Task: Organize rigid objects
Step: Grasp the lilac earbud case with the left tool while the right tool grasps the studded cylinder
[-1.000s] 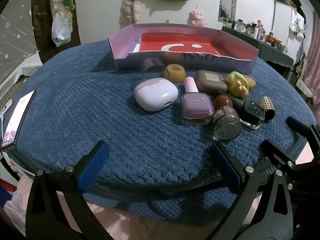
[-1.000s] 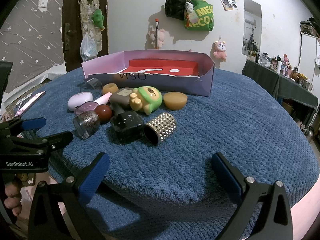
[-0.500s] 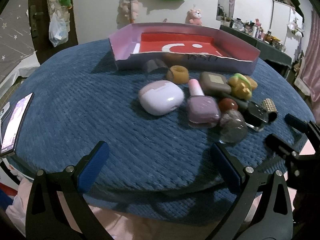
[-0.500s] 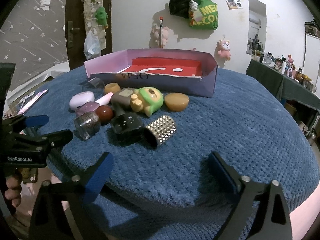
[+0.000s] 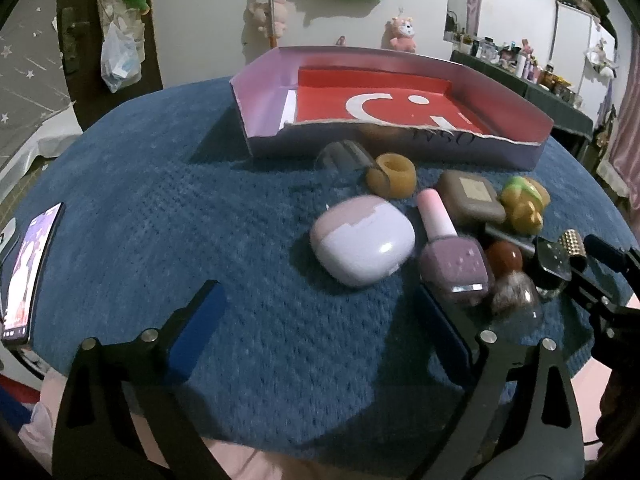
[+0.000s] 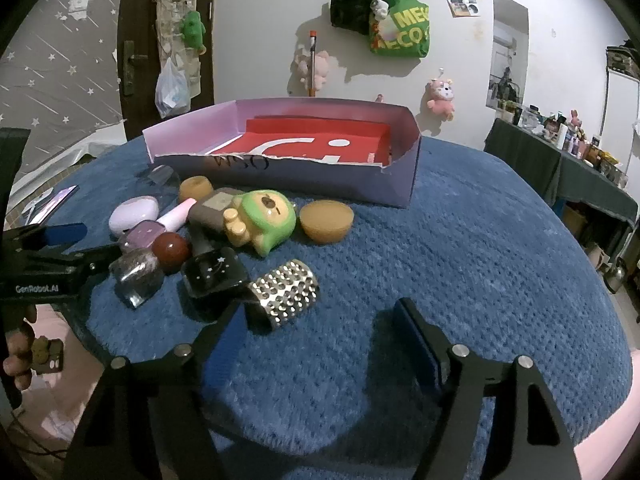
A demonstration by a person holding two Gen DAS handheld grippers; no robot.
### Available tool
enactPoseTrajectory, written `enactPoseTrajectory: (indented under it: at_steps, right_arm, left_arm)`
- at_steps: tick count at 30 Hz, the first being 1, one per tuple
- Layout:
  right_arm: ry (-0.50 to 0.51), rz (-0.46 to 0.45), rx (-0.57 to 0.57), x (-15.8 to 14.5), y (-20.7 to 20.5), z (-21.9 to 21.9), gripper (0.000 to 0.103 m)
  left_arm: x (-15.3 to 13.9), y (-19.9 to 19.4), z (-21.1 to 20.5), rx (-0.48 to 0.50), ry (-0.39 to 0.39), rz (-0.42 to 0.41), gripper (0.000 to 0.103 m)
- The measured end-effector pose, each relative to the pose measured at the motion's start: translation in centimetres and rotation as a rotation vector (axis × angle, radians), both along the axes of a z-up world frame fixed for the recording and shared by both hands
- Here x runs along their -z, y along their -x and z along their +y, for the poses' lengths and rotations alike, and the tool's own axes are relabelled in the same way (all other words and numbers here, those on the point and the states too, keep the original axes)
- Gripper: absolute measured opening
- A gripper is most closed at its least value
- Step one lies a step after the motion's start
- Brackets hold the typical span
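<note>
Several small hard objects lie clustered on a blue textured cloth (image 6: 500,264), just in front of a shallow lilac cardboard tray with a red floor (image 6: 404,176), which holds none of them so far. Nearest the tray sit a clear plastic cap (image 5: 346,157) and an amber ring-shaped piece (image 5: 394,174). In front of those lie a lilac rounded earbud case (image 5: 362,240), a mauve nail-polish bottle with a pink cap (image 5: 450,260), a brown square compact (image 5: 470,198), a green and yellow bear toy (image 6: 262,220), an amber dome (image 6: 326,222), a red-brown ball (image 6: 171,250), a glittery bottle (image 6: 136,276), a black starred bottle (image 6: 214,276) and a silver studded cylinder (image 6: 286,292).

The right gripper (image 6: 320,340) is empty, jaws wide apart, with the studded cylinder just ahead of its left finger; that cylinder's long axis runs diagonally, its open end toward the gripper. The left gripper (image 5: 320,320) is also empty and spread wide, the earbud case ahead between its fingers, well short of contact.

Handwriting on the tray's front wall, upside down, seems to read "OSM". The left tool body reads "GenRobot.AI". A green bag (image 6: 400,26) on the wall shows partial letters, "ME" over "ECO".
</note>
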State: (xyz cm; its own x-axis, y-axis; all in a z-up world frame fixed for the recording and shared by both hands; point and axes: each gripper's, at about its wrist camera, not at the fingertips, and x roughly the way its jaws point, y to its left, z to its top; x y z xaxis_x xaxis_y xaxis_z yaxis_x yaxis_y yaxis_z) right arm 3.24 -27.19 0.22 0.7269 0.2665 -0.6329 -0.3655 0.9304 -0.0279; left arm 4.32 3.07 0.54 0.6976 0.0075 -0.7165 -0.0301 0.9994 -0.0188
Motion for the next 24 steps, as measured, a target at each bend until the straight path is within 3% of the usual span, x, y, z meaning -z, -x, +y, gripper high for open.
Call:
enactPoseTrajectory:
  at_steps: [11,15,16,17,24]
  right_arm:
    - [0.018,0.010,-0.049,-0.2,-1.3,1.0,0.051]
    - [0.009,0.020,-0.075,-0.2,-1.4,1.4,0.036]
    - [0.011,0.019,-0.076,-0.2,-1.4,1.5,0.035]
    - [0.016,0.017,-0.075,-0.3,-1.4,1.6,0.035]
    - [-0.001,0.023,-0.070,-0.5,-1.4,1.3,0.035]
  left_arm:
    - [-0.3,-2.4,-0.7,0.044,-0.004,0.000,0.078]
    - [-0.5,-2.7,-1.1,0.079,-0.006,-0.003,0.057]
    - [-0.6,-2.8,-1.3,0.090,-0.006,-0.004,0.048]
    - [-0.6,-2.8,-1.4,0.100,-0.008,-0.004,0.047]
    - [-0.8,-2.2,-1.6,0.109,-0.021,-0.007,0.047]
